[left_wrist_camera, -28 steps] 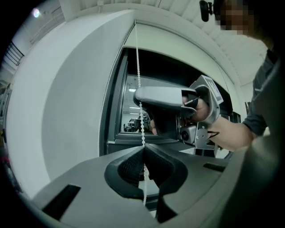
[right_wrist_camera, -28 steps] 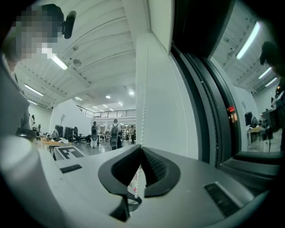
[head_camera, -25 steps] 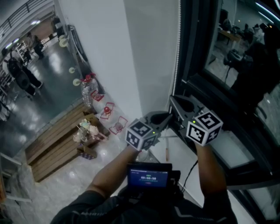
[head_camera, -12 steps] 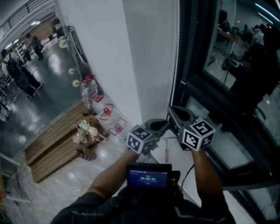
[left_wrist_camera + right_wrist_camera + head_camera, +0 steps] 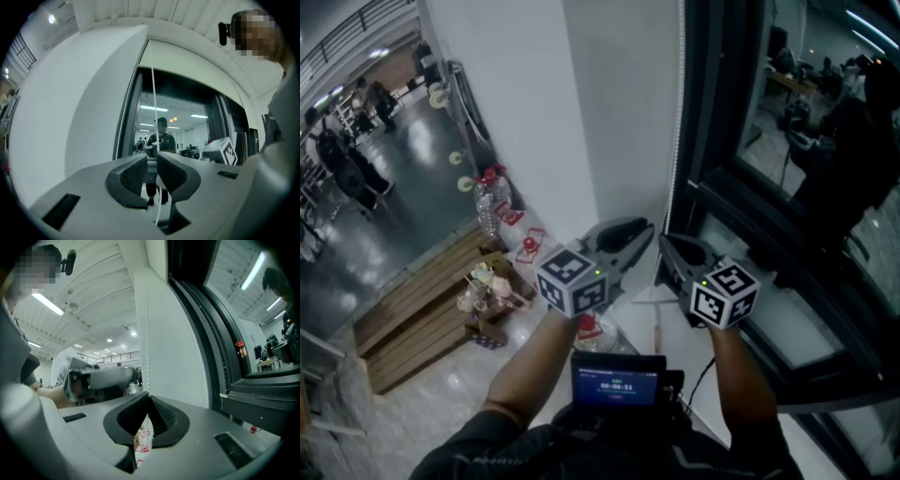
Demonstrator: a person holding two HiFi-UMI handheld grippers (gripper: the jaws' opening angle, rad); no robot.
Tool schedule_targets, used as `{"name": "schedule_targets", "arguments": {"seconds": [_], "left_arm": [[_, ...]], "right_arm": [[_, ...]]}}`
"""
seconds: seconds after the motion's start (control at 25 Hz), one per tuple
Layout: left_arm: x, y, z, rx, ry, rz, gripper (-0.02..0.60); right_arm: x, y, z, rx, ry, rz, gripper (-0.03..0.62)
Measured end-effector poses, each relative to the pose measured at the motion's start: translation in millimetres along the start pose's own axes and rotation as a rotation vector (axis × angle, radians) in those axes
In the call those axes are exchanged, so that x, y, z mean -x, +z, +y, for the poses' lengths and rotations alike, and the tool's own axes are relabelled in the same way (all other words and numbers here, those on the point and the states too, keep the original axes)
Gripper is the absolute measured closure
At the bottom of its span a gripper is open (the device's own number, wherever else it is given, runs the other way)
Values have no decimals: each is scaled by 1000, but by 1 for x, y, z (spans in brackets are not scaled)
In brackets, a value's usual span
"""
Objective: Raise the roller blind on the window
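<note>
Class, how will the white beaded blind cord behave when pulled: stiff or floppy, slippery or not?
Probably floppy and light: the white beaded cord hangs thin and curves slightly at the left gripper. Its beads likely resist slipping in the shut right gripper.

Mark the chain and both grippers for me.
chain [image 5: 146,333], right gripper view, beads above the jaws
left gripper [image 5: 152,161], left gripper view, between its fingertips
right gripper [image 5: 147,398], right gripper view, where its fingertips meet

small screen — timer digits, too blurred
</note>
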State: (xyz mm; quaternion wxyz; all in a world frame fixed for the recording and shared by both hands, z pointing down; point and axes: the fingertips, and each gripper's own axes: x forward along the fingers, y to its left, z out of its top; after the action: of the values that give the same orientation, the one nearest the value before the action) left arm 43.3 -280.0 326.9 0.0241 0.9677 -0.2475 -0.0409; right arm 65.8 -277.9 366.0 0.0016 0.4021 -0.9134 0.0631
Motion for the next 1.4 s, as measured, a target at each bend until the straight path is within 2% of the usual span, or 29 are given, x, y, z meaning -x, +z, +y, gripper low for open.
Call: {"name": "schedule_targets", "arguments": {"seconds": [0.16, 0.28, 0.4, 0.48, 0.76, 0.88, 1.08, 1.24, 1.4], "left_arm": [[-22, 61, -8, -70, -39, -64, 512], [-39, 73, -8, -109, -40, -42, 512], [-49, 67, -8, -96, -44, -13, 519], [-52, 66, -13, -74, -67, -21, 578], [-49, 65, -13, -79, -78, -60, 580], [-46, 53, -13, -92, -69, -40, 581], [-46, 23, -6, -69, -49, -11, 580], [-43, 9, -6, -58, -44, -9, 580], [-43, -10, -5, -53, -32, 30, 581]], "right_arm": [[-2, 1, -1, -2, 5, -7, 594], [-2, -2, 0, 0, -1, -9, 594], [-1, -1, 1, 8, -9, -9, 594], [0, 0, 0, 7, -12, -10, 594], [1, -1, -2, -3, -14, -10, 594], [-2, -13, -4, -10, -18, 18, 594], [-5, -44, -10, -35, -27, 73, 594], [-6, -57, -13, -42, -34, 91, 594], [-6, -73, -14, -59, -34, 126, 594]]}}
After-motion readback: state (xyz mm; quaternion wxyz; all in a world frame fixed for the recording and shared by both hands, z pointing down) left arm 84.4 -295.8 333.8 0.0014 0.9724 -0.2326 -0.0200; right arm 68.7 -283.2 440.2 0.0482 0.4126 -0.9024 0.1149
